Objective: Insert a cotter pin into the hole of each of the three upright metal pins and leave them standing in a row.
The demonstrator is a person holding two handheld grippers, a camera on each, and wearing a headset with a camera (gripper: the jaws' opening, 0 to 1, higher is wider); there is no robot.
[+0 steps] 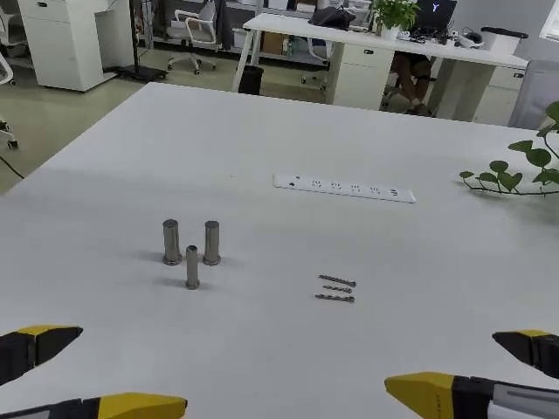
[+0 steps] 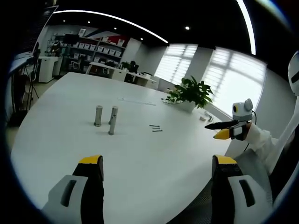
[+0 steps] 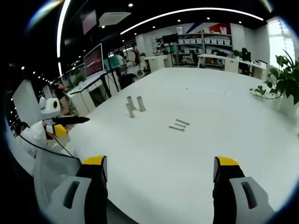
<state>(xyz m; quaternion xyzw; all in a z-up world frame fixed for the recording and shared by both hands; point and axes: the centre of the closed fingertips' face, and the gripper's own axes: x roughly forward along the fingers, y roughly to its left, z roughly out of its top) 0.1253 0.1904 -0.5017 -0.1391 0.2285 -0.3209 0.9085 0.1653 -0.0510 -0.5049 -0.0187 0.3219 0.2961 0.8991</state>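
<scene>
White table (image 1: pixel 262 131) is carrying every part of the job. Three metal pins (image 1: pixel 192 266) are standing upright in a tight cluster left of centre. Two are side by side at the back and the third is just in front of the gap between them, so they are forming a triangle rather than a row. Three cotter pins (image 1: pixel 336 289) are lying flat and roughly parallel, well apart to the right of the cluster. None is sitting in a metal pin, as far as can be made out. A power strip (image 1: pixel 343 188) is lying farther back, and a leafy plant (image 1: pixel 524 170) is reaching in from the right edge.

The left gripper (image 1: pixel 131 367) and right gripper (image 1: pixel 442 361) are hovering at the near edge, well short of every part. Each is holding its jaws wide apart with nothing between them, as both gripper views are showing.

The task appears to be at its opening step, the reach for a first cotter pin, with all three insertions remaining. The next move is calling for a low, fine pinch on a thin piece lying flush on the table, likely by the right gripper, which is nearer. The left gripper could be steadying a metal pin. The holes are too small to make out, so alignment will be needing a closer look.
</scene>
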